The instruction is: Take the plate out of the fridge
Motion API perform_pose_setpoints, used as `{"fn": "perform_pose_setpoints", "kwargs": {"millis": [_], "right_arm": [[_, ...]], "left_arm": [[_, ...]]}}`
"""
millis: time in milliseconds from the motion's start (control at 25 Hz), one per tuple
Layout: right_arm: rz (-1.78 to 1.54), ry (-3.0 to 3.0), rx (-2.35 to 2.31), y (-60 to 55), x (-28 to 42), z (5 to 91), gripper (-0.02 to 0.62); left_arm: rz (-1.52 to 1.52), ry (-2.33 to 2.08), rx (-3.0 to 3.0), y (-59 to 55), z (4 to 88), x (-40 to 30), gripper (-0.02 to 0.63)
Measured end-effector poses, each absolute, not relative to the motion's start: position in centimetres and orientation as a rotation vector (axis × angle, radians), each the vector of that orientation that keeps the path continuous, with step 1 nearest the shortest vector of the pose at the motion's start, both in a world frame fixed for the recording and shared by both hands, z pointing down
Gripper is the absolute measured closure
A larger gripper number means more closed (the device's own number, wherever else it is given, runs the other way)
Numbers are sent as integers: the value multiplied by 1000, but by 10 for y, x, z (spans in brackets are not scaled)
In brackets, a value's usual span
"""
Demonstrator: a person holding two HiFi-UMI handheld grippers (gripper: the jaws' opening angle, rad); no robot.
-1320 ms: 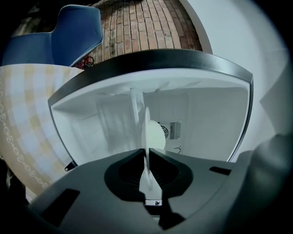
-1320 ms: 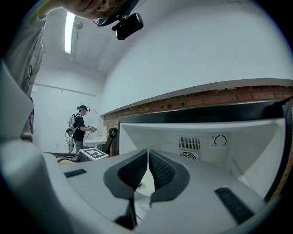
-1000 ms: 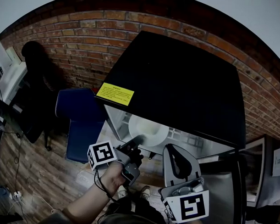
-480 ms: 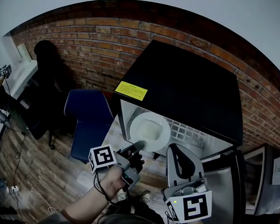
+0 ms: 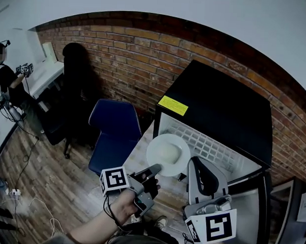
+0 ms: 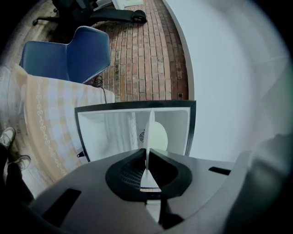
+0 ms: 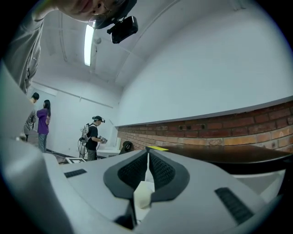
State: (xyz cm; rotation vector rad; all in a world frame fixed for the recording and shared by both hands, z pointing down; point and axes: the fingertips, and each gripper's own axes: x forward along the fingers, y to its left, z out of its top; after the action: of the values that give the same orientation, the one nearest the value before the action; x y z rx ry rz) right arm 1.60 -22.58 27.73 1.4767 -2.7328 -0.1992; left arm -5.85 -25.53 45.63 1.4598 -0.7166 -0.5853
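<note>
A white plate [image 5: 168, 153] with a pale lump in its middle hangs at the mouth of the open black fridge [image 5: 218, 114]. My left gripper [image 5: 154, 169] is shut on the plate's near rim. In the left gripper view the plate [image 6: 150, 130] stands edge-on between the pads of my left gripper [image 6: 149, 153], with the white fridge interior [image 6: 105, 132] behind it. My right gripper [image 5: 202, 168] points upward beside the plate, shut and empty. The right gripper view shows my right gripper [image 7: 147, 154] with nothing between its pads.
A wire shelf [image 5: 212, 148] lies inside the fridge, and the open door [image 5: 250, 207] stands at the right. A blue chair [image 5: 115, 132] and a checked cloth [image 6: 46, 114] are left of the fridge. A brick wall [image 5: 125, 58] runs behind. People stand far off [image 7: 94, 137].
The plate has come forward from under the fridge's top to its mouth, still pinched in the left gripper. The head view has swung, so more of the room shows at the left.
</note>
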Motion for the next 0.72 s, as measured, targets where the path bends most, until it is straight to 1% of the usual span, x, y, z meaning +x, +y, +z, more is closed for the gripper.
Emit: {"fn": "perform_pose_setpoints", "kwargs": {"millis": [720], "right_arm": [[-269, -2964, 1189, -215, -71, 235, 563]], "left_arm": [[-801, -905, 1410, -229, 420, -180, 578]]}}
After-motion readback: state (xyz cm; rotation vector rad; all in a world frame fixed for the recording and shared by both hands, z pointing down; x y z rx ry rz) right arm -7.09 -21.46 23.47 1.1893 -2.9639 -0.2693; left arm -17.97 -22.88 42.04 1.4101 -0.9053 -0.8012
